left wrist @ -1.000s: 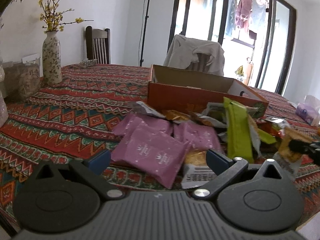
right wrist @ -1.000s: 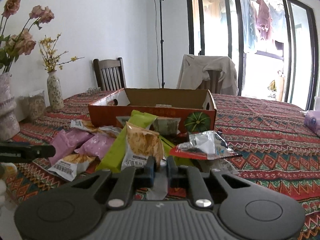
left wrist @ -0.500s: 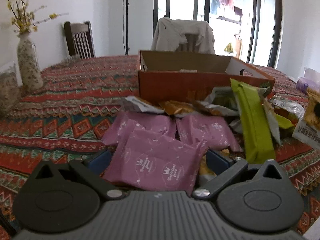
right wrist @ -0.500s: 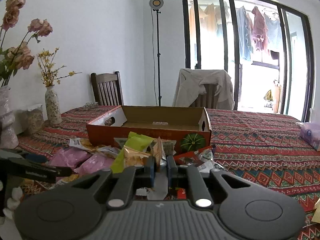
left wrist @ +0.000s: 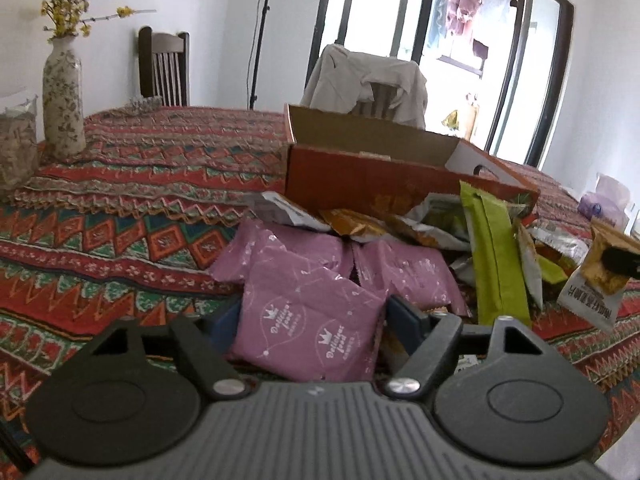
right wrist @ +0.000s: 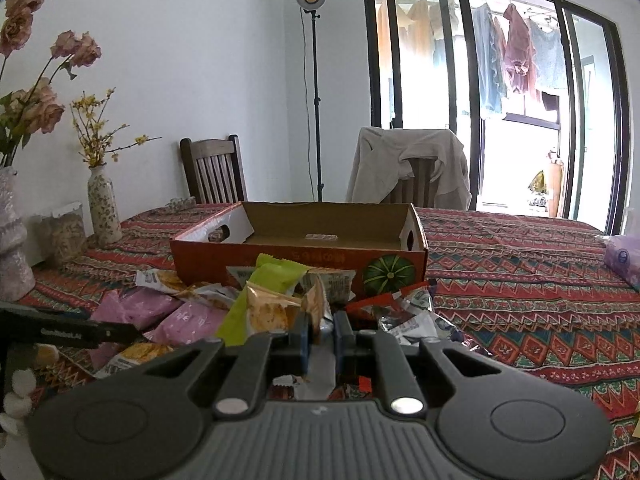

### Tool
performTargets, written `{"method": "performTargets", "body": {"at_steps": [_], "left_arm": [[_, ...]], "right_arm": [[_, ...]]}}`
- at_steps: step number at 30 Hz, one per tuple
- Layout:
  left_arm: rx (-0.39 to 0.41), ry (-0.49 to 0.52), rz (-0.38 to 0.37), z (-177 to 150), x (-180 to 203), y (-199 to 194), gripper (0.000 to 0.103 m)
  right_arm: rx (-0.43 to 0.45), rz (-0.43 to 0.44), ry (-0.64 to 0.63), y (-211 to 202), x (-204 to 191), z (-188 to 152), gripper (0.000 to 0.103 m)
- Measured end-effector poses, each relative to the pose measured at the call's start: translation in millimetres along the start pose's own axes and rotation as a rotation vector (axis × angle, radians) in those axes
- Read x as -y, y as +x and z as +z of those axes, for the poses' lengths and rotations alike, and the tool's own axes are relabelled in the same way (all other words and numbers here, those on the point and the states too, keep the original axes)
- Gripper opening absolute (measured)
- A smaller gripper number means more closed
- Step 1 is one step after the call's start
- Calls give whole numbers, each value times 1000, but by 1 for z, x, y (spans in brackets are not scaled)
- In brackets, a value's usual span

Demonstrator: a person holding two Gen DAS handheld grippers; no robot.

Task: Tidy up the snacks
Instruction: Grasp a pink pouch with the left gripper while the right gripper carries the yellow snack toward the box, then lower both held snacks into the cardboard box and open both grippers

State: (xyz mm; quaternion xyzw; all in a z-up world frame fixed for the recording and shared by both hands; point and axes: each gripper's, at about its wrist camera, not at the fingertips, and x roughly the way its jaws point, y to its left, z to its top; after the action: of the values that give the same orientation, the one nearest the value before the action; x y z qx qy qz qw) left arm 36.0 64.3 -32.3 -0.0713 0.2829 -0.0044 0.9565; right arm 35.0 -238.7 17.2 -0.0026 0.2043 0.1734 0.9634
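Note:
A heap of snack packets lies in front of an open orange cardboard box (left wrist: 360,184) (right wrist: 300,258). My left gripper (left wrist: 308,316) is closing on the nearest pink snack packet (left wrist: 304,320), and its blue pads touch both side edges. Two more pink packets (left wrist: 404,272) lie just behind it, with a long green packet (left wrist: 496,248) to the right. My right gripper (right wrist: 320,328) is shut on a cracker packet (right wrist: 316,308), held edge-on above the heap. The same cracker packet (left wrist: 596,280) hangs at the right of the left wrist view.
The patterned tablecloth (right wrist: 520,280) covers the whole table. A flowered vase (left wrist: 64,92) and a jar (left wrist: 16,152) stand at the far left. Two chairs (right wrist: 214,172) are behind the table, one draped with a jacket (right wrist: 408,168). A purple bag (right wrist: 622,258) lies at the right edge.
My left gripper moved forward over the nearest pink packet, and its jaws narrowed from wide open onto the packet's sides. The cracker packet in my right gripper swung from face-on to edge-on.

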Motion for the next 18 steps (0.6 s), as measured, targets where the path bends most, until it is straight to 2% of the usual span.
{"method": "performTargets", "body": {"at_steps": [5,9,18], "left_arm": [[56,10,10,8,3,-16,77],[92,18,-15,18,8,-24,77],[163,44,-25,51,26,-17,77]], "right_arm": [[18,1,3,-3,1,2,12],[47,7,2,-5,1,9,12],[124,-8,7,11,9,40,12]]}}
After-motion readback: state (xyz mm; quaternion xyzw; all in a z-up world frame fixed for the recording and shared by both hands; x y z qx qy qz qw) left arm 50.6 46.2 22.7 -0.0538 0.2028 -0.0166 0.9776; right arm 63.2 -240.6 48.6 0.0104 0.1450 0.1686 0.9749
